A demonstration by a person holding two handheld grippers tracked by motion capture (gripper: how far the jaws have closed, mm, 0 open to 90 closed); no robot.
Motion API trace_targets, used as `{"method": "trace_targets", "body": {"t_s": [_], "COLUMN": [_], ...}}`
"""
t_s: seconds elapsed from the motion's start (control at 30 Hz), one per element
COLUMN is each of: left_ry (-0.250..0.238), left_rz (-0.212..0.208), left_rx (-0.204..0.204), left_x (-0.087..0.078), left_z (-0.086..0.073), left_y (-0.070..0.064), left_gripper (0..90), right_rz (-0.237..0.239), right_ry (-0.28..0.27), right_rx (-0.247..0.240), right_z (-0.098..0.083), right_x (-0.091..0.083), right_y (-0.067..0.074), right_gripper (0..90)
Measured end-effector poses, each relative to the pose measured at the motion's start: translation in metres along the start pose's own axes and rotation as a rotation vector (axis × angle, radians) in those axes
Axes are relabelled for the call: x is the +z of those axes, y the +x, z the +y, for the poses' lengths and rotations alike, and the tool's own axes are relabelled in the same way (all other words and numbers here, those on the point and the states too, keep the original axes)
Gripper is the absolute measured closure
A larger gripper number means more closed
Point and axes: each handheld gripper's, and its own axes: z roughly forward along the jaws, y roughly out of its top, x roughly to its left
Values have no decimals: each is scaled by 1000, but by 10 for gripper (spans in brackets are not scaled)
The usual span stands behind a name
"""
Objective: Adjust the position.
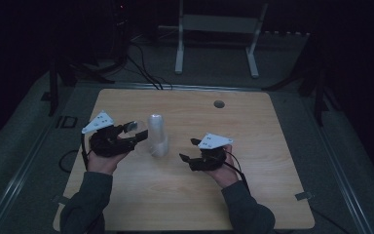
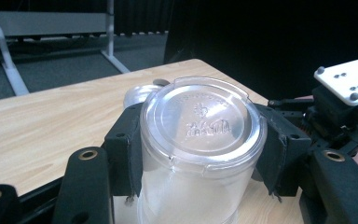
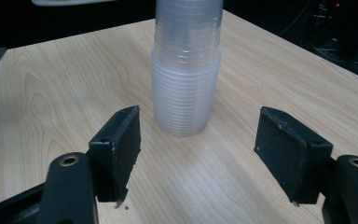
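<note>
- The lidded clear plastic cup (image 2: 200,154) is sitting between the left gripper's (image 1: 126,136) two black pads, which are pressing on its sides just below the lid (image 2: 203,119).
- The lid is lying flat on the cup's mouth, with raised lettering in its middle and a small tab at its far rim.
- In the high view this cup (image 1: 137,132) is showing at the left gripper's tip, just left of the stack of clear plastic cups (image 1: 158,135) and very close to it; I cannot tell whether the two are touching.
- The stack is standing upright on the wooden table (image 1: 185,204), left of the table's middle, with the cups nested mouth-down.
- The right gripper (image 1: 187,150) is hovering right of the stack, apart from it, and is pointing left toward it.
- In the right gripper view its jaws are standing apart with bare table between them, gripping nothing; the stack (image 3: 186,70) is rising beyond them, nearer the left pad.
- Each gripper is being held by one of the person's hands, with grey sleeves coming in from the near edge.
- A small round hole (image 1: 218,104) is showing in the tabletop near the far edge.
</note>
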Motion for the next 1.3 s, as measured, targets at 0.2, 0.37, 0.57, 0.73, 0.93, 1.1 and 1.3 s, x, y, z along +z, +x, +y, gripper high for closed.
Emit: {"method": "trace_targets", "body": {"t_s": [0.2, 0.37, 0.57, 0.73, 0.93, 1.1, 1.3], "left_ry": [9, 15, 19, 20, 16, 9, 12], "left_rz": [1, 2, -3, -10, -16, -19, -23], "left_rx": [-32, -54, -81, -99, -136, -162, -181], "left_x": [2, 4, 6, 7, 7, 7, 8], "left_z": [-9, -16, -23, -28, -35, -40, -45], "left_y": [4, 8, 11, 12, 16, 18, 20], "left_gripper": [417, 417, 417, 417, 417, 417, 417], "right_rz": [3, 6, 10, 15, 22, 27, 35], "right_ry": [-4, -12, -20, -24, -36, -41, -46], "right_rx": [-7, -11, -17, -21, -26, -27, -30], "right_z": [2, 4, 8, 10, 13, 14, 15], "right_x": [0, -1, -1, -1, -2, -1, -1], "right_y": [2, 4, 7, 9, 12, 15, 18], "right_gripper": [301, 300, 299, 299, 299, 299, 299]}}
